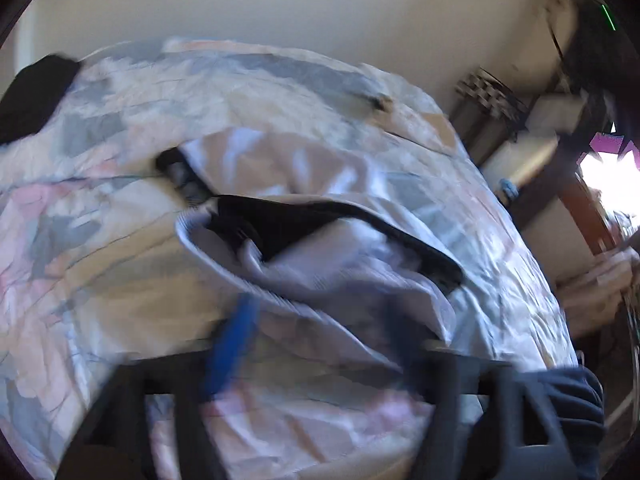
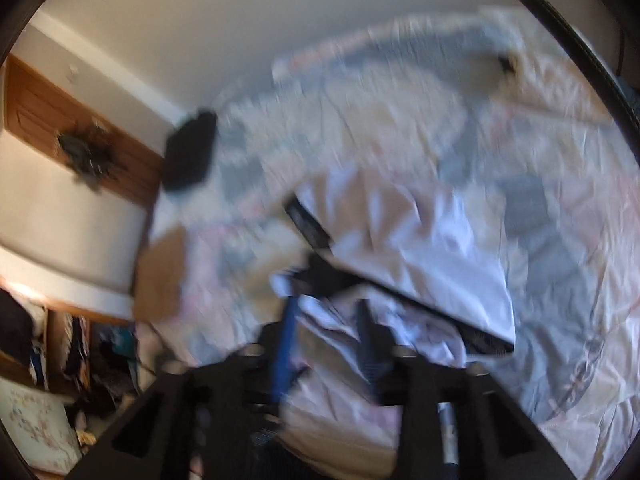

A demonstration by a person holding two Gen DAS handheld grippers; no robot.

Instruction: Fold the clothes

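Note:
A pale lavender-white garment (image 1: 320,216) with black trim lies crumpled on the patterned bedspread (image 1: 100,240). My left gripper (image 1: 320,312) hangs just over its near edge, its blue finger (image 1: 232,344) and its dark finger far apart, the cloth loose below them. In the right wrist view the same garment (image 2: 420,240) spreads over the bedspread (image 2: 560,280). My right gripper (image 2: 328,304) is low over its bunched near end. The blue finger (image 2: 286,344) and the dark one stand apart with loose white folds between them. Both views are motion-blurred.
A black object (image 2: 190,156) lies at the bed's far corner, a brown flat piece (image 2: 160,276) at its left edge. A wooden door (image 2: 36,104) and cluttered shelves (image 2: 80,360) stand to the left. A woven basket (image 1: 488,96) and a bright window (image 1: 612,176) are to the right.

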